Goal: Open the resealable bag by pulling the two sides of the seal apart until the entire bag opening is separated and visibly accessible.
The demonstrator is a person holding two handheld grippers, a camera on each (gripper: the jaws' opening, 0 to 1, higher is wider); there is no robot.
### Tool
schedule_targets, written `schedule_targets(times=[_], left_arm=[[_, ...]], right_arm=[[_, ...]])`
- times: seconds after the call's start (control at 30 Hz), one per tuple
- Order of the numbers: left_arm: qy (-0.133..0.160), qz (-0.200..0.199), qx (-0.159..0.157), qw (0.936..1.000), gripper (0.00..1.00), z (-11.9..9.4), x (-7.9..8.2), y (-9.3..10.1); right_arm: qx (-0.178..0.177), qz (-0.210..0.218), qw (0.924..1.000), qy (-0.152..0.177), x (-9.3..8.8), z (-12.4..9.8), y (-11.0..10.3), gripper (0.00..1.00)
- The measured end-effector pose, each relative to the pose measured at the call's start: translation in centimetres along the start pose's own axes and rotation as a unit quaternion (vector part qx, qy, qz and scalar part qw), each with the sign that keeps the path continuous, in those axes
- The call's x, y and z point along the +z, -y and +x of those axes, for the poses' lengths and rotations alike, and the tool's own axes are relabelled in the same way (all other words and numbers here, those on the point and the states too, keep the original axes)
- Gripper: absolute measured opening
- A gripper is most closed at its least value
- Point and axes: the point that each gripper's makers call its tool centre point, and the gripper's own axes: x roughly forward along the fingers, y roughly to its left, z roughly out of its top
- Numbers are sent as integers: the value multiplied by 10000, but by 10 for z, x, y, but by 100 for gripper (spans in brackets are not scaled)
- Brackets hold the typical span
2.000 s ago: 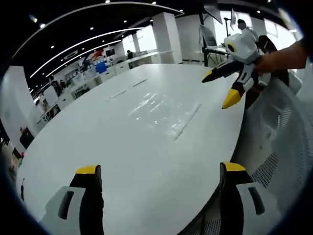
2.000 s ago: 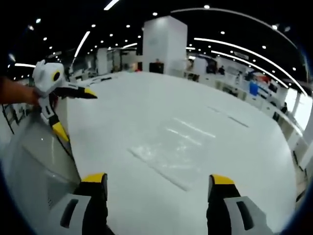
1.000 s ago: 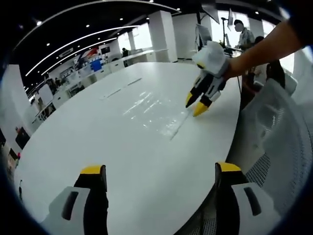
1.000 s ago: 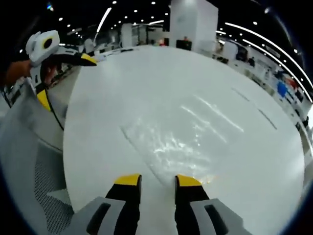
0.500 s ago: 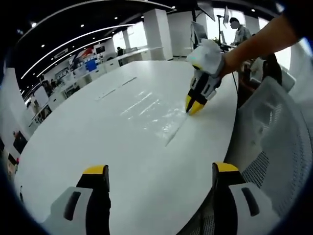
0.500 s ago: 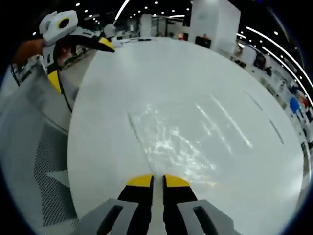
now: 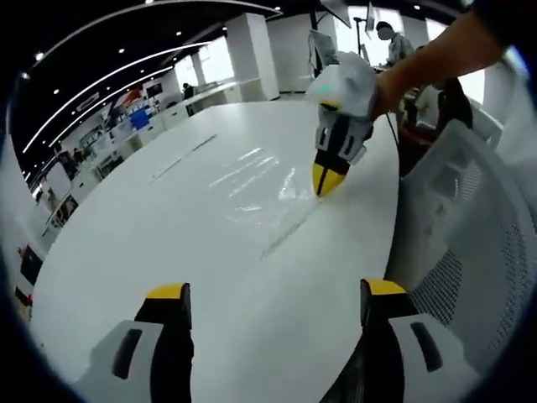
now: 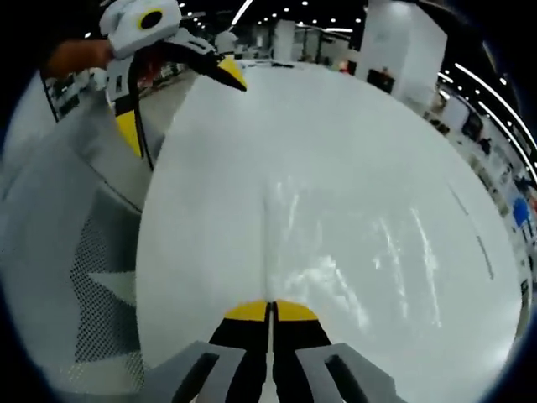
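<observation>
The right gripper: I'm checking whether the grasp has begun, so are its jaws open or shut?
Shut. The right gripper has its yellow-tipped jaws pressed together at the seal edge of the clear bag lying flat on the table.

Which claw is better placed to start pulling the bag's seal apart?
Probably the right claw: it is shut at the seal edge of the clear bag on the white table. The left claw hangs open, well back.

- Table [image 7: 151, 243]: white, glossy, rounded edge.
- Chair [image 7: 478, 252]: white mesh, beside the table's edge; also in the right gripper view [image 8: 75, 277].
- Pillar [image 7: 252, 54]: white, behind the table.
- Person [image 7: 394, 42]: standing in the background.
- Ceiling lights [image 7: 92, 84]: long strips.
</observation>
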Motion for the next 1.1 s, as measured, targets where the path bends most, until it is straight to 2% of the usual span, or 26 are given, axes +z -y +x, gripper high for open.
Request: schedule_targets(times=[0.13, 0.27, 0.37, 0.47, 0.6, 0.7, 0.8, 0.97, 1.1], left_arm=[[-50, 301, -3, 9995, 77, 6, 2, 1], [32, 420, -31, 9991, 71, 11, 10, 1], [53, 729, -75, 9973, 67, 15, 16, 3], [21, 891, -151, 9959, 61, 18, 18, 5], [91, 1040, -161, 9944, 58, 21, 25, 5], [122, 1178, -211, 9927, 52, 22, 29, 7], [82, 1371, -339, 9899, 39, 24, 31, 11], [113, 1460, -444, 9882, 27, 25, 38, 14], [31, 1754, -614, 9826, 18, 28, 40, 20]], right_arm=[[148, -26, 9998, 131, 9, -10, -8, 0], [323, -137, 9991, 258, 18, -18, -17, 0], [436, -316, 9983, 219, 22, -24, -23, 0], [545, -451, 9972, 234, 26, -29, -29, 0], [569, -646, 9961, 172, 32, -35, -34, 0], [602, -742, 9954, 112, 34, -39, -37, 0], [630, -770, 9950, 64, 35, -42, -38, 0], [714, -729, 9948, -26, 34, -48, -43, 0], [723, -696, 9950, -18, 37, -53, -44, 0]])
